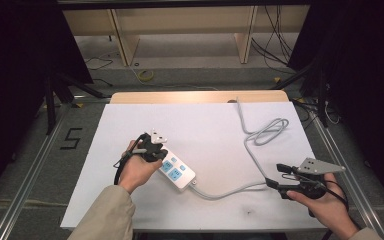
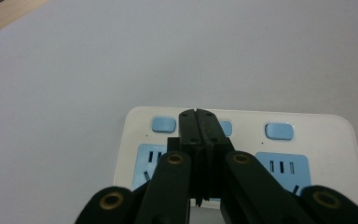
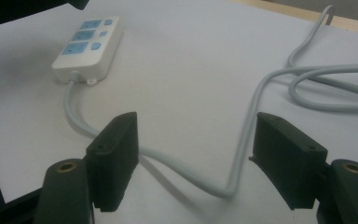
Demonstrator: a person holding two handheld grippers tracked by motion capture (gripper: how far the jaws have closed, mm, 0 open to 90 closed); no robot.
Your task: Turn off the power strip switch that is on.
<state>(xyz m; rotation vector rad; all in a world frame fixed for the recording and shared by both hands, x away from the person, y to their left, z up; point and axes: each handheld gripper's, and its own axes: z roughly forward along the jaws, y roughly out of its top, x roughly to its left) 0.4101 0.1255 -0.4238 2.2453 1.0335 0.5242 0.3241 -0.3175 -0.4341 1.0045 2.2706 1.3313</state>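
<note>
Power strip [image 1: 176, 171]: rigid, light, smooth plastic under my closed, empty left gripper [image 1: 155, 150]; my wide-open right gripper [image 1: 278, 180] straddles its limp cord [image 3: 186, 173]; grip its long sides.

From my seat, the white foam-board table top [image 1: 130, 125] is bare across its far-left half and near-left corner, so I can pass a hand there freely. The white three-socket power strip with blue outlets [image 1: 177, 172] blocks the centre-left, my left gripper [image 1: 156, 150] sitting closed right over it. Its grey round cable [image 1: 252, 150] snakes right, bends between the spread jaws of my right gripper [image 3: 196, 163], then loops at the far right, so sweeps there snag.
</note>
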